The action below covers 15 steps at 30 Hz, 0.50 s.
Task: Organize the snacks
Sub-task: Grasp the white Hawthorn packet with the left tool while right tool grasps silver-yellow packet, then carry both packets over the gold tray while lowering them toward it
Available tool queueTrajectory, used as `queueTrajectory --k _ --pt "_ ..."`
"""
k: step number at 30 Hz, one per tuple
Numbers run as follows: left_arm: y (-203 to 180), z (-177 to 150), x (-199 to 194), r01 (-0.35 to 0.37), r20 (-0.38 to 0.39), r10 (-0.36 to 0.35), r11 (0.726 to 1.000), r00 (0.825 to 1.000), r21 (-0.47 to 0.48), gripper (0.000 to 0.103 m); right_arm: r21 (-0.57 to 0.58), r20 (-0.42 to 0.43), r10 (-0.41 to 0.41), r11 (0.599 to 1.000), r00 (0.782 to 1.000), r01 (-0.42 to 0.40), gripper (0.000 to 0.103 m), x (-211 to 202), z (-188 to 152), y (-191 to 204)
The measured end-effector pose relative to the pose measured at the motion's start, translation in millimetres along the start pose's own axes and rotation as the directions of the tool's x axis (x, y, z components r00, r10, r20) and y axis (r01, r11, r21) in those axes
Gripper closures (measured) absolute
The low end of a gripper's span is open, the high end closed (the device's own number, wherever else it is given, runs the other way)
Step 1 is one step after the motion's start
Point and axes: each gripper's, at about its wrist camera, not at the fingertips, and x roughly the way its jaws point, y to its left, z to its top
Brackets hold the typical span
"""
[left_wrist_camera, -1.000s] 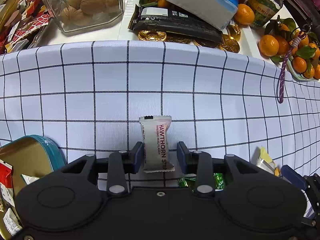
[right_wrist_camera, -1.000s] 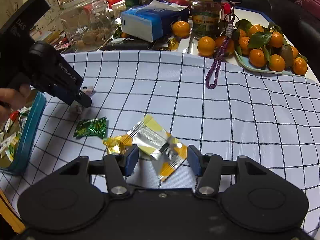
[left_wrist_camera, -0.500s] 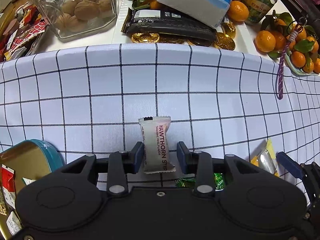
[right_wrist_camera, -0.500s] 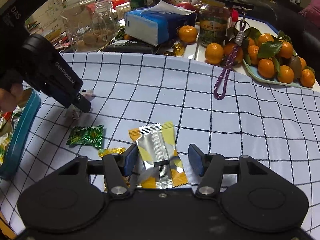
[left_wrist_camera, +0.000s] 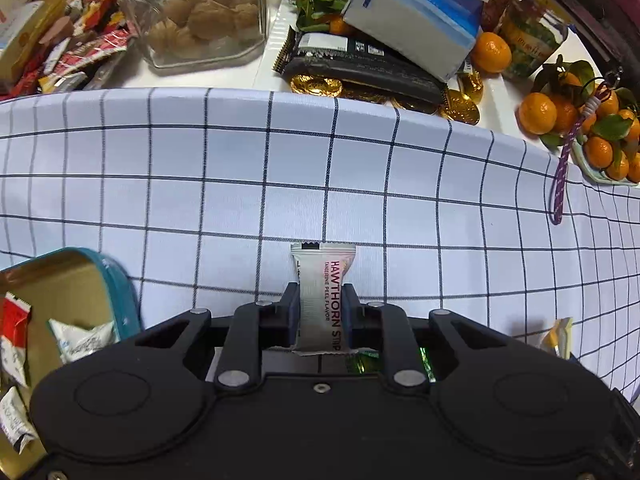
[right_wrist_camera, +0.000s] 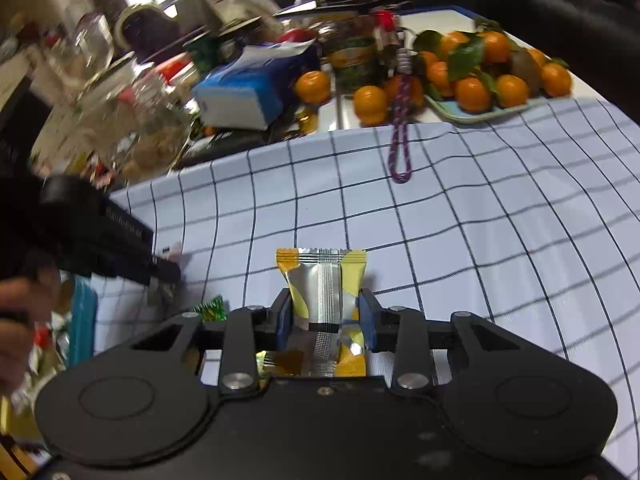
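the left claw (left_wrist_camera: pixel 320 316) is closing on a white hawthorn strip packet (left_wrist_camera: pixel 321 300), and its pads already press the packet's two long sides, so the packet stands lengthwise between them, printed side up, over the checked cloth (left_wrist_camera: pixel 360 184) on the desk. gripping it across the narrow width makes sense: the wrapper is slim and stiff enough to pinch that way.

the right claw (right_wrist_camera: pixel 326 316) is also closing, clamped on a yellow and silver candy packet (right_wrist_camera: pixel 322 288) with the crimped end sticking out ahead of the pads. the wrapper buckles a little under the squeeze, which suggests a soft pack that could slip if held loosely. a gold wrapper (right_wrist_camera: pixel 282 362) sits just behind this packet, under the claw body.

taking the teal tin (left_wrist_camera: pixel 116 292) as the landmark: the hawthorn packet is just to its right, and the tin lies open with several wrapped snacks already inside, so it looks like the collecting place. a green candy (right_wrist_camera: pixel 210 307) lies on the cloth between the tin and the yellow packet, not yet picked up. the oranges (right_wrist_camera: pixel 488 80), tissue box (left_wrist_camera: pixel 416 24) and cookie jar (left_wrist_camera: pixel 208 20) sit well beyond the tin, off the cloth.
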Motion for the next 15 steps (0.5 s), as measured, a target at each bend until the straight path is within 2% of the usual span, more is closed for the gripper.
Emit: queueTrajectory --k 6,11,15 --pt "-0.3 -23.7 -43.7 -0.043 0.07 0.041 0.999 0.997 0.031 0.076 0.038 -0.005 -0.085 0.996 0.996 0.085 0.067 -21.5 7.5 12.3" --pt "19.6 -52.2 -69.0 -0.111 0.122 0.11 0.994 0.986 0.005 0.076 0.068 -0.037 -0.102 0.992 0.994 0.104 0.067 -36.7 5.4 26.5" --pt "43.8 -79.6 -75.3 -0.209 0.138 0.208 0.978 0.968 -0.007 0.076 0.065 -0.074 -0.101 0.992 0.992 0.106 0.067 -43.3 -4.5 48.3"
